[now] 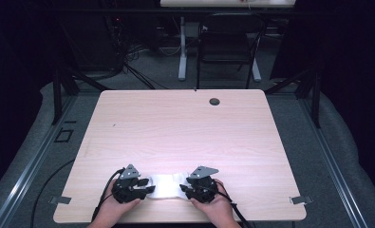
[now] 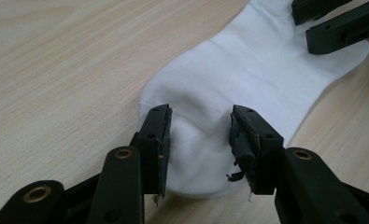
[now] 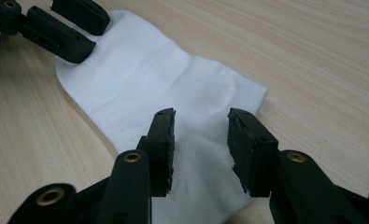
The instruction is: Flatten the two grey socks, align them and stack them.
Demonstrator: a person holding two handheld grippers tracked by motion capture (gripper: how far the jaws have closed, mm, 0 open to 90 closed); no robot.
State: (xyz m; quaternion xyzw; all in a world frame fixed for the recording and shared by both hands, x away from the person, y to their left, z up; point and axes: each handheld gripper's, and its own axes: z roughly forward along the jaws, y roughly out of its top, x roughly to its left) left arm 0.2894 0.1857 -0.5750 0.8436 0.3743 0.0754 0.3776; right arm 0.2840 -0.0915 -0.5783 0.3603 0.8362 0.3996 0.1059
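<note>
White sock [image 1: 166,186] lying flat near the front edge of the wooden table [image 1: 185,128], stretched between the two hands. Left gripper [image 2: 198,135] over one end, jaws apart, cloth between them but unpinched. Right gripper [image 3: 201,135] over the opposite end, likewise spread, nothing clamped.

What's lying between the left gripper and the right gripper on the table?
A flat white fabric sock spans the gap between the left gripper and the right gripper, on the pale wooden table. The high view shows this; both grippers stand open over its ends.
</note>
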